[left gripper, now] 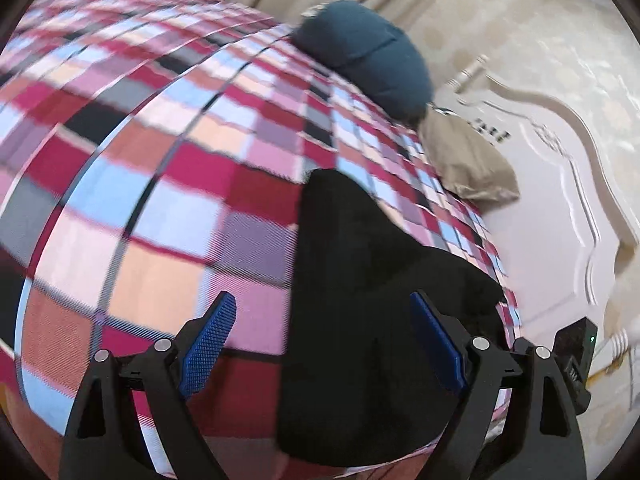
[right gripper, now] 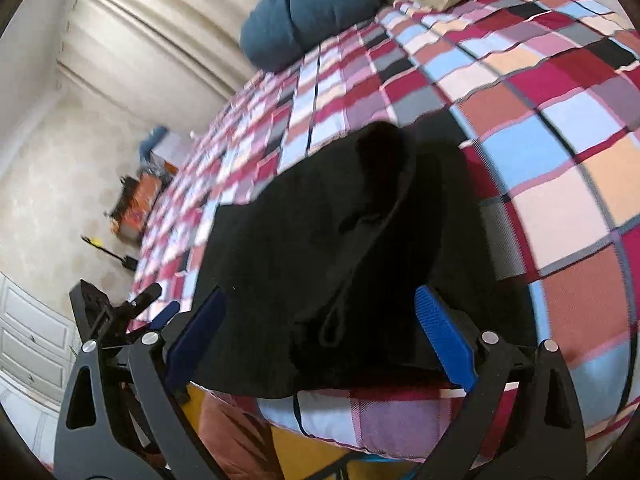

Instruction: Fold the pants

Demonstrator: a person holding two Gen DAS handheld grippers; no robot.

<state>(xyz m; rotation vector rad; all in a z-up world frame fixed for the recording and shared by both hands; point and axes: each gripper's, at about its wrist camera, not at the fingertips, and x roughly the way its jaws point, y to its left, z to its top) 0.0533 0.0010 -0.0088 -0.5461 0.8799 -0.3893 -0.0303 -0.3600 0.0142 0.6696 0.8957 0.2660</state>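
Black pants (left gripper: 360, 304) lie bunched on a plaid bed cover (left gripper: 160, 168) near the bed's front edge. My left gripper (left gripper: 324, 340) is open above the bed, its blue fingers (left gripper: 210, 340) spread, with the pants under its right half. In the right wrist view the pants (right gripper: 320, 232) lie folded over with a drawstring loop on top. My right gripper (right gripper: 320, 344) is open right over the near part of the pants, holding nothing. The left gripper shows there at the lower left (right gripper: 154, 312).
A dark blue cushion (left gripper: 368, 56) and a beige pillow (left gripper: 464, 160) lie at the head of the bed. A white headboard or cabinet (left gripper: 560, 184) stands beside it. Curtains (right gripper: 152, 40) hang behind. Orange boxes (right gripper: 136, 204) sit on the floor past the bed.
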